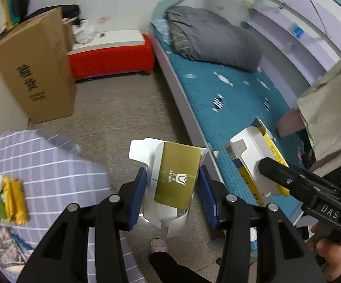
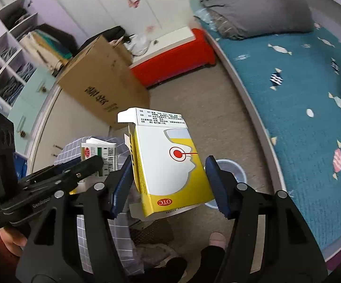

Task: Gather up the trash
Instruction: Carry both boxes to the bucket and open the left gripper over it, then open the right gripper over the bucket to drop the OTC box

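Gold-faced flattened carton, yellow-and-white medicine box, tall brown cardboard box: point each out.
Gold-faced flattened carton (image 1: 176,173), left wrist view, gold panel.
Yellow-and-white medicine box (image 2: 170,165), right wrist view, printed front.
Tall brown cardboard box (image 1: 36,70), left wrist view, lettered side.

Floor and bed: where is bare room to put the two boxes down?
Bare floor lies between the tall cardboard box, the red bench and the bed edge. The blue bedsheet is bare below the grey quilt. The checked cloth is crowded on its left with wrappers.
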Demonstrator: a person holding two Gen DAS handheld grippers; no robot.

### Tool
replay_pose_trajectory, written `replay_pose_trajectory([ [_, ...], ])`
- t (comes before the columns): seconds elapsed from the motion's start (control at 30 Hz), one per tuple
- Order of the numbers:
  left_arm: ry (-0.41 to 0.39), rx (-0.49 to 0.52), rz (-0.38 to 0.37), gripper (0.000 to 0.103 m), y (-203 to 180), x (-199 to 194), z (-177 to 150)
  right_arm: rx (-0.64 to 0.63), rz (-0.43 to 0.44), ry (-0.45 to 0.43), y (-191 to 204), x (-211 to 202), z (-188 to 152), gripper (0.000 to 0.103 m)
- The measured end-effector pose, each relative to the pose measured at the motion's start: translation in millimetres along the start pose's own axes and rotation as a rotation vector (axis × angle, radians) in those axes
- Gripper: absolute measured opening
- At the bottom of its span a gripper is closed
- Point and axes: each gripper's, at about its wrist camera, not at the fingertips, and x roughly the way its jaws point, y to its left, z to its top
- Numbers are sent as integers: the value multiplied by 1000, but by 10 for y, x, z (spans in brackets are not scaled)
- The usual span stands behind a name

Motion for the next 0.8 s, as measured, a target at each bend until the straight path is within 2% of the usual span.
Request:
replay_pose_trajectory([
  [0.17, 13, 36, -34, 49, -286, 187, 121, 36, -21, -34, -284, -146, 43, 60],
  [0.23, 36, 31, -54, 73, -355, 283, 157, 46, -27, -42, -356, -178, 57, 60],
  [0.27, 40, 26, -51, 76, -380, 310, 165, 50, -27, -43, -394, -187, 61, 60],
  [0.57, -15, -11, -3, 77, -377, 239, 154, 64, 1, -27, -488, -127, 105, 61],
  [0.8, -42, -45, 40, 77, -227, 105, 152, 40, 30, -13, -369, -35, 129, 61],
])
